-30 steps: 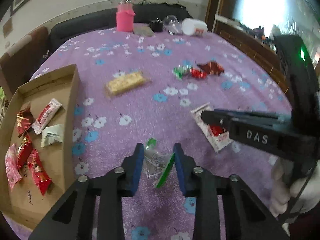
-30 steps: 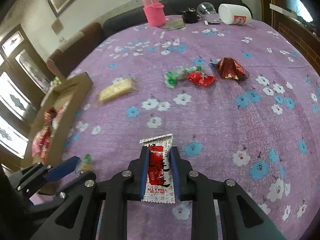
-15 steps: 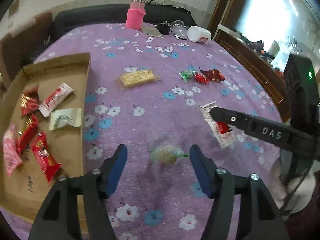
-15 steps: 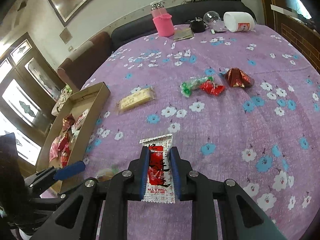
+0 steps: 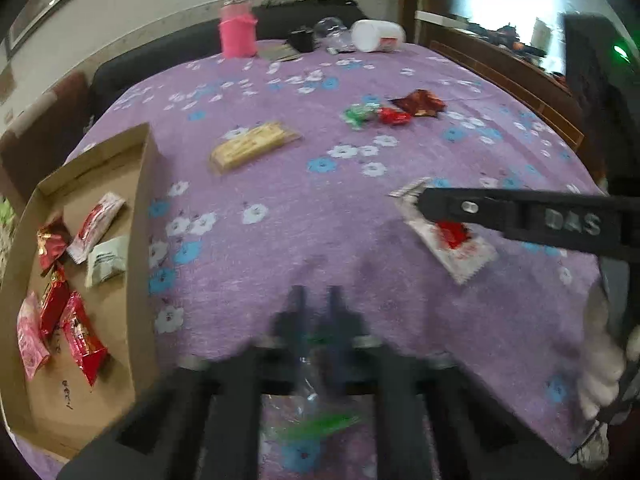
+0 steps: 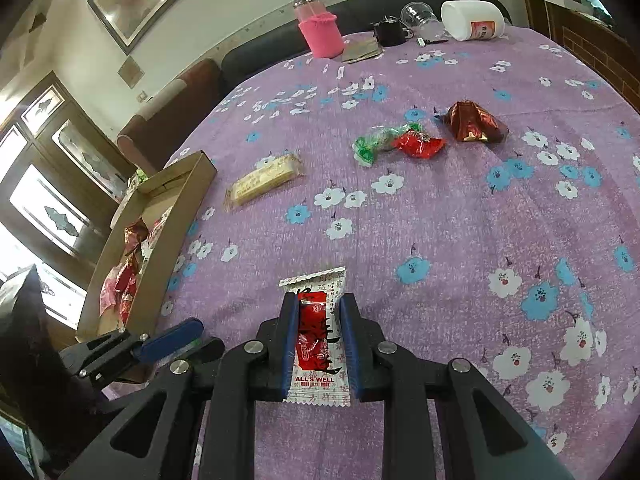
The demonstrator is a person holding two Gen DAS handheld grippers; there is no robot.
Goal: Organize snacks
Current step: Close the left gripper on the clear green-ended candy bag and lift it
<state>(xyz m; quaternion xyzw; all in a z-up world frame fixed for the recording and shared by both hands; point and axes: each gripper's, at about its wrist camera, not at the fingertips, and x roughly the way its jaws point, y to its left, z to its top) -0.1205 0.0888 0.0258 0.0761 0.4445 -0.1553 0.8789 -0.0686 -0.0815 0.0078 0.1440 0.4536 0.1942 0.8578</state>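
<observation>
Red-and-white snack packet [image 6: 318, 334] lies lengthwise between right gripper [image 6: 318, 334] fingers, pointing forward.

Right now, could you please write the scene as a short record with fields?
right gripper: shut on red-and-white packet
left gripper: blurred; fingers close together, grip unclear
cardboard box: left side of the table, several packets inside
loose on purple cloth: yellow wafer bar, green candy, red candy, dark red packet
far edge: pink bottle
</observation>
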